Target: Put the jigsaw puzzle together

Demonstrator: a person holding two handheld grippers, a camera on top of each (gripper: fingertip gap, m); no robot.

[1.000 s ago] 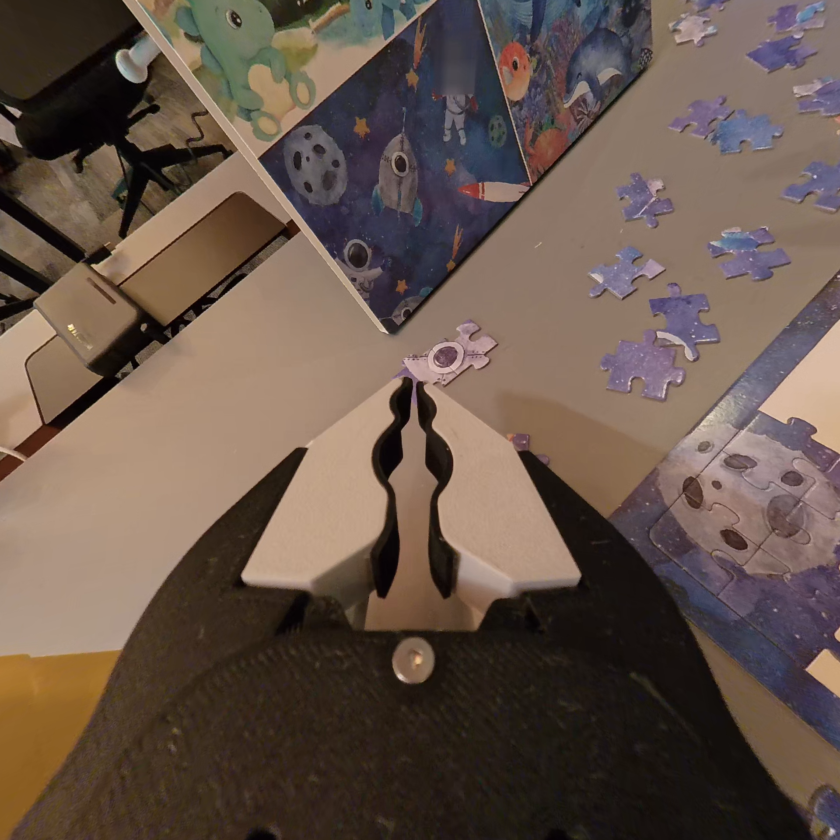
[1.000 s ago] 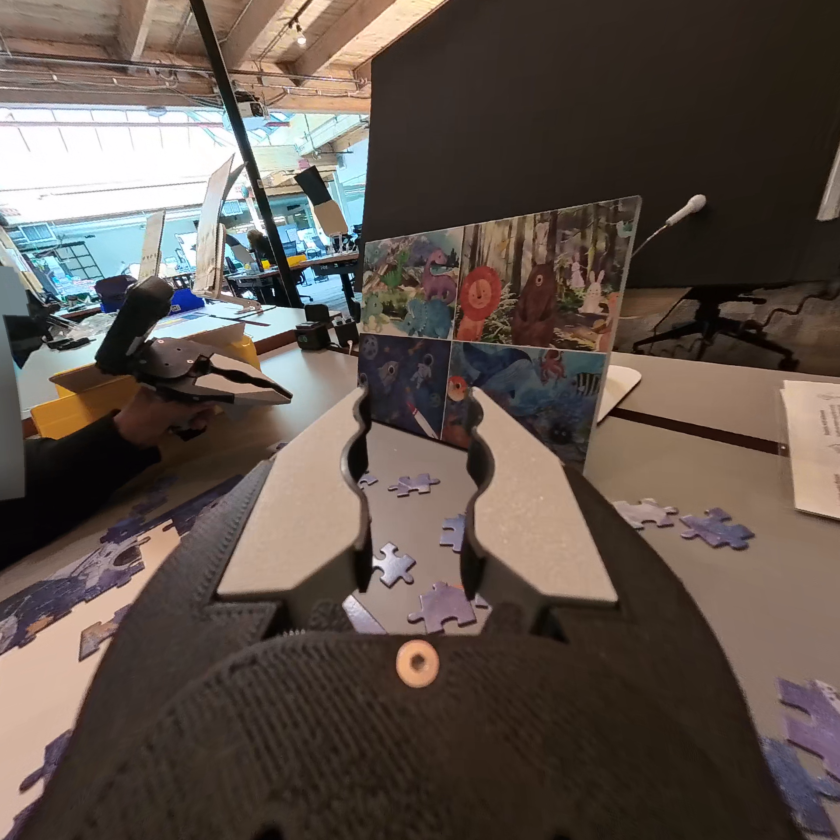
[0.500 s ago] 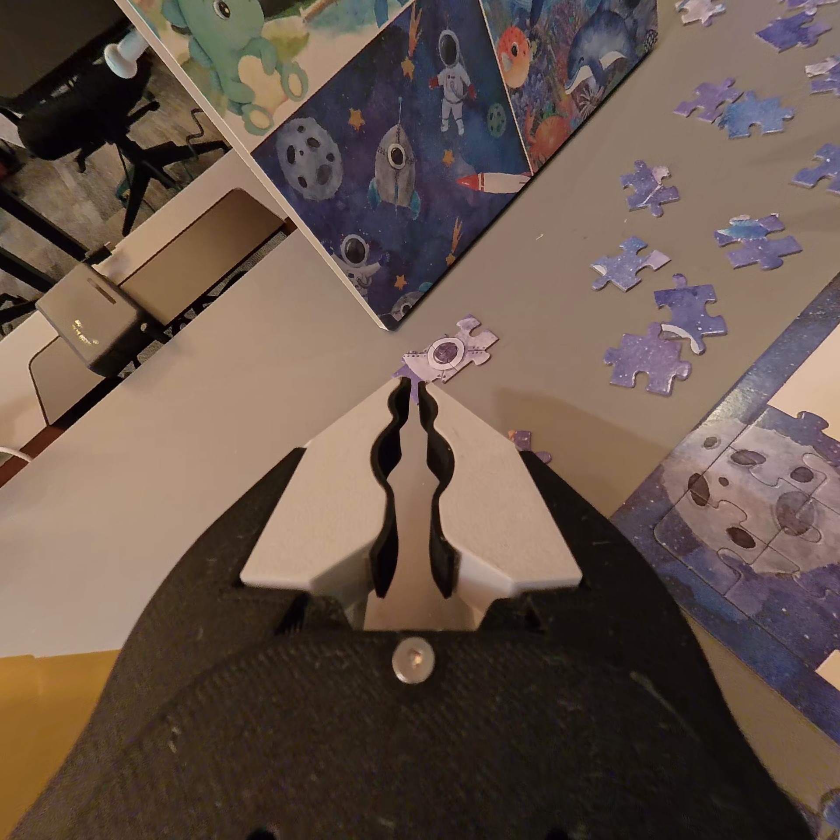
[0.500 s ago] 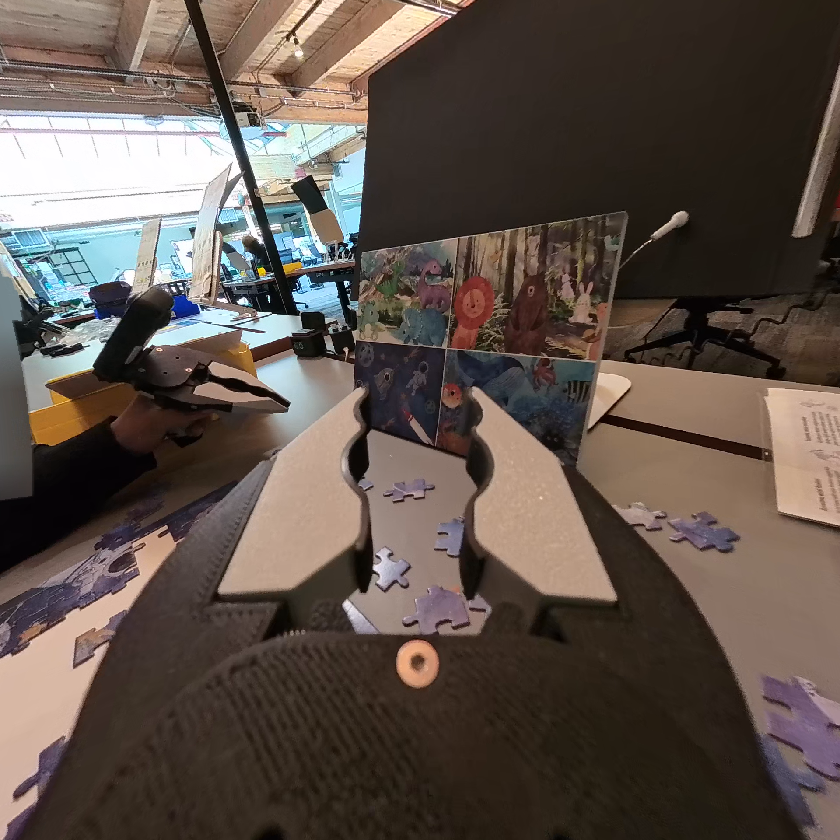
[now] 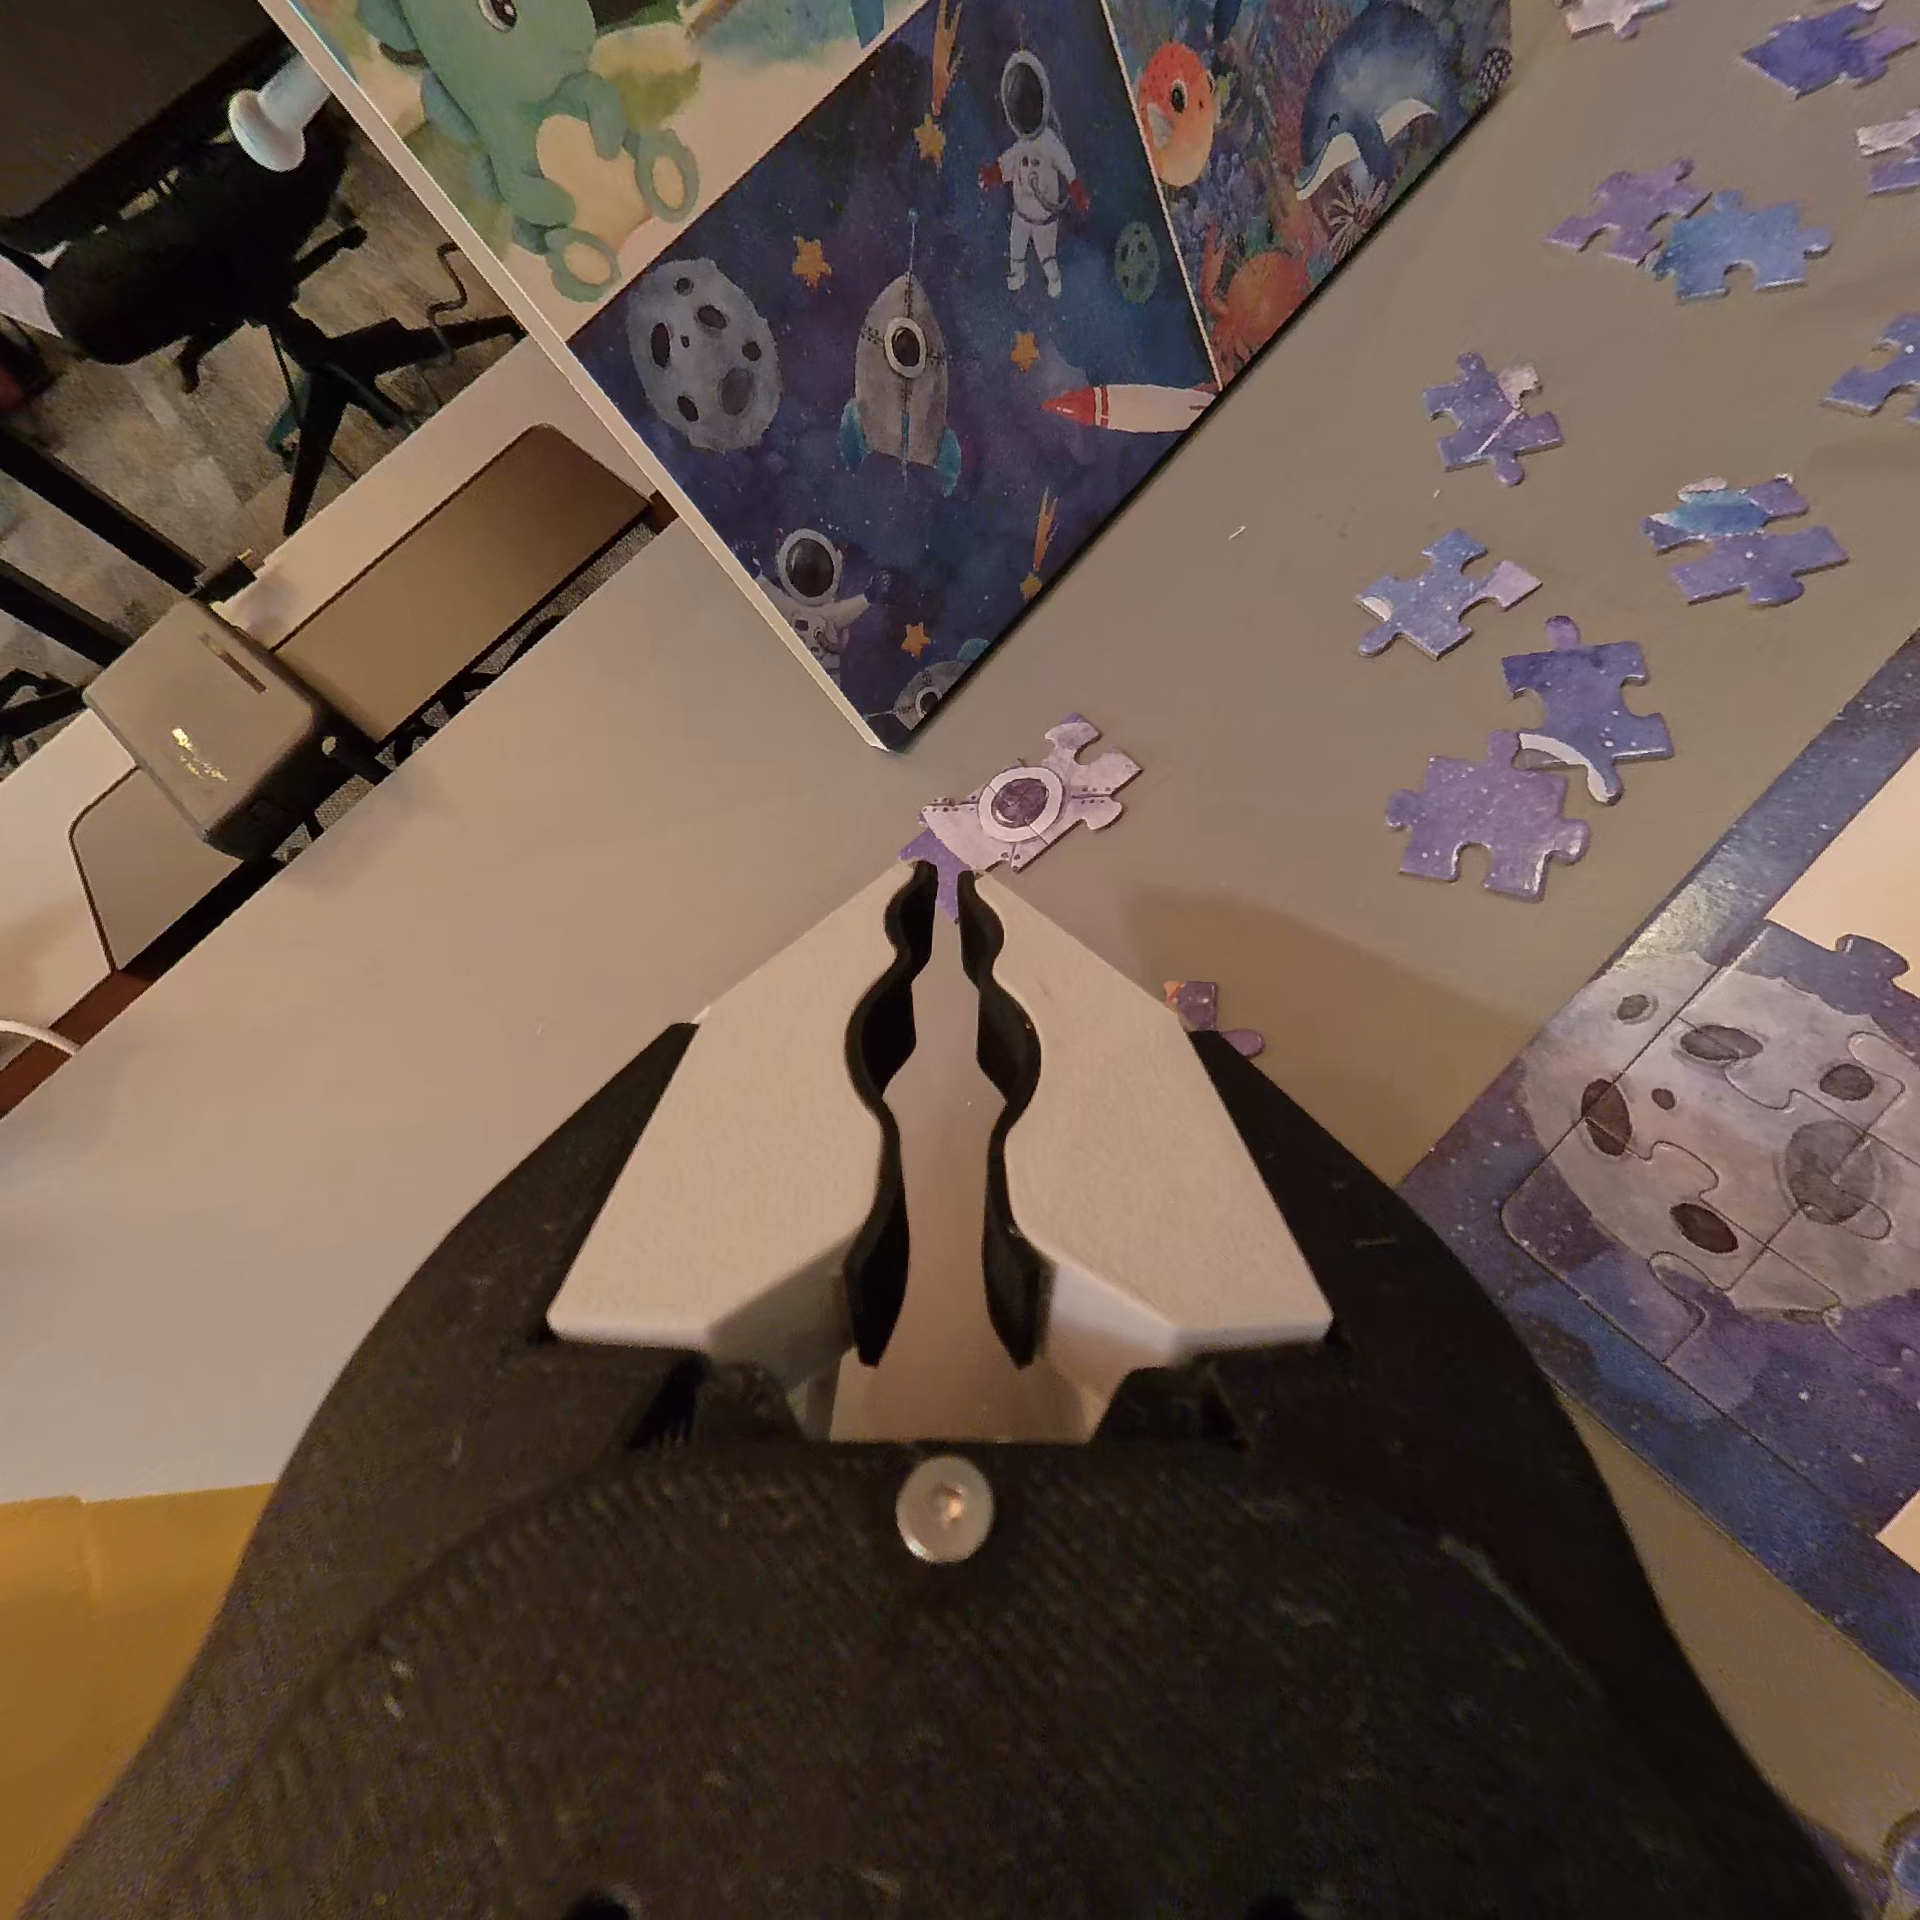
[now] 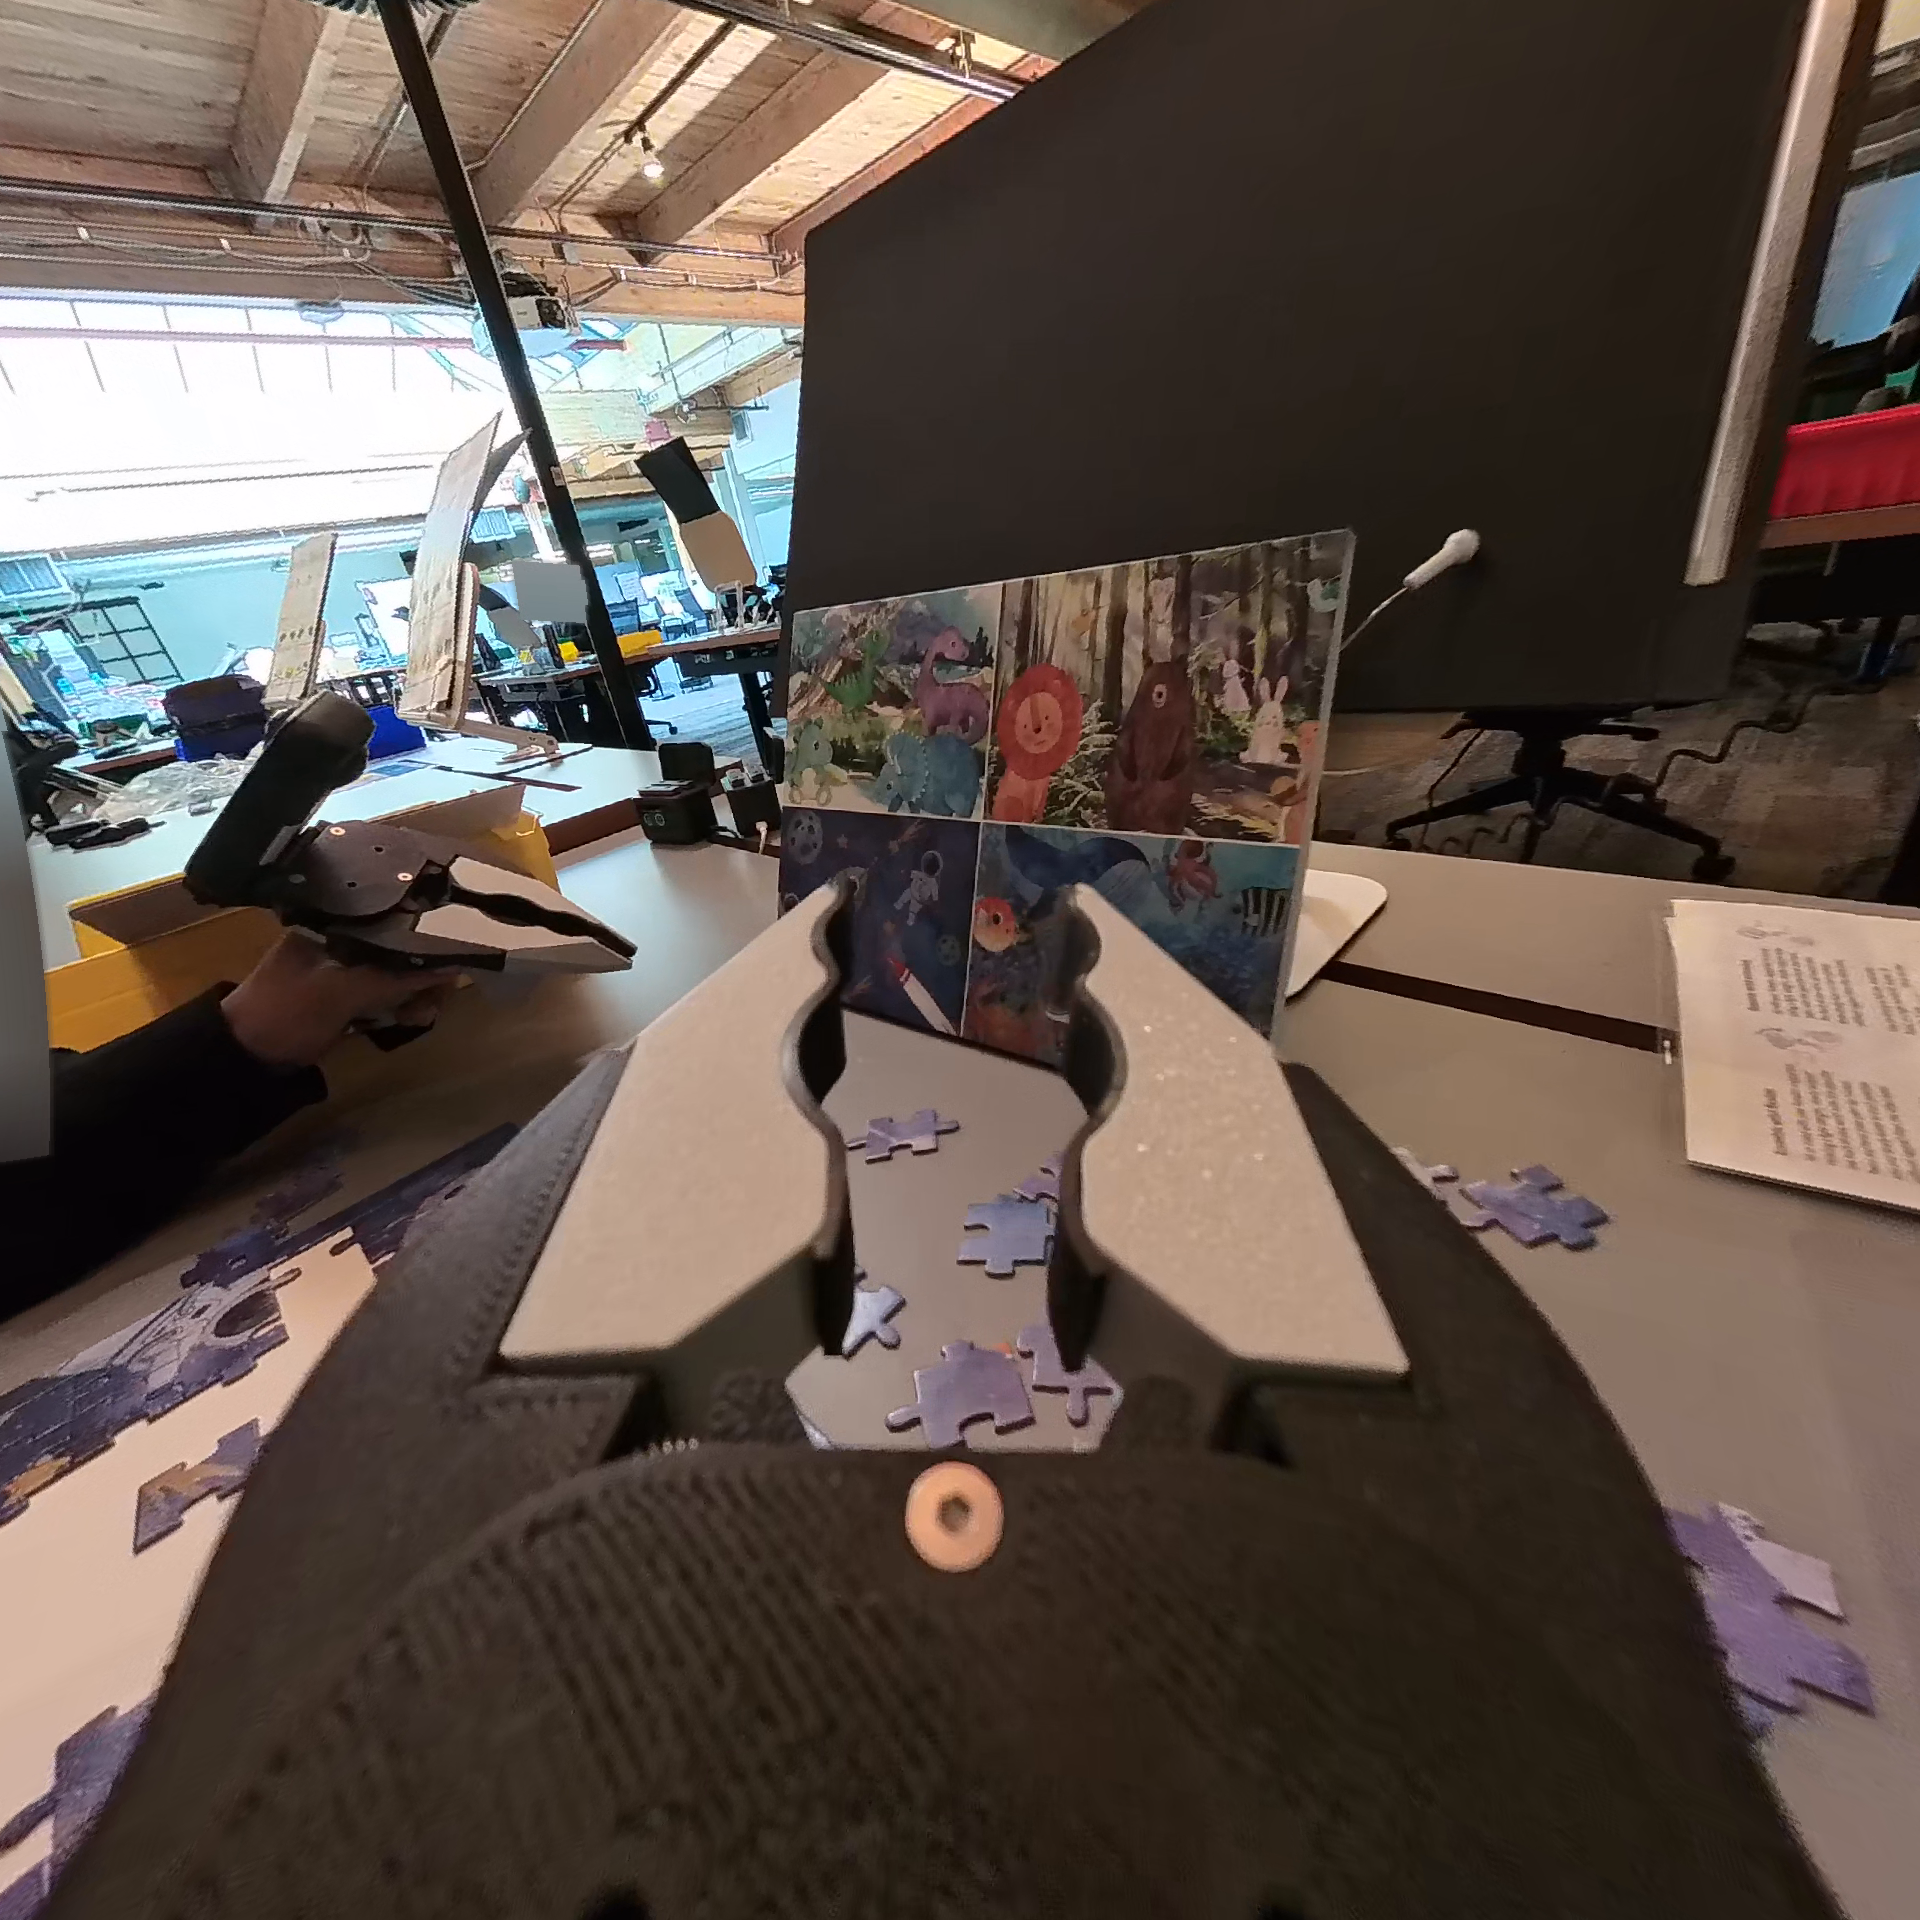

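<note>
1. Your left gripper (image 5: 940,883) has its fingers almost pressed together, tips just short of the rocket-window puzzle piece (image 5: 1023,805) on the surface (image 5: 416,987); contact unclear.
2. Your right gripper (image 6: 961,914) has its fingers spread, empty, above loose purple pieces (image 6: 1008,1231).

Spread fingers (image 6: 727,1122) above seemingly loose puzzle pieces (image 6: 1006,1228).

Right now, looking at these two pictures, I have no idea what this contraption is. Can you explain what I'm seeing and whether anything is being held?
These are two pincer tools held by a person, each with a camera looking along its two fingers. One picture looks from the left gripper, nearly closed with nothing gripped, above a rocket-window puzzle piece lying on the grey table. The other looks from the right gripper, open and empty. Loose purple pieces, a part-built puzzle and an upright picture board surround them.
</note>
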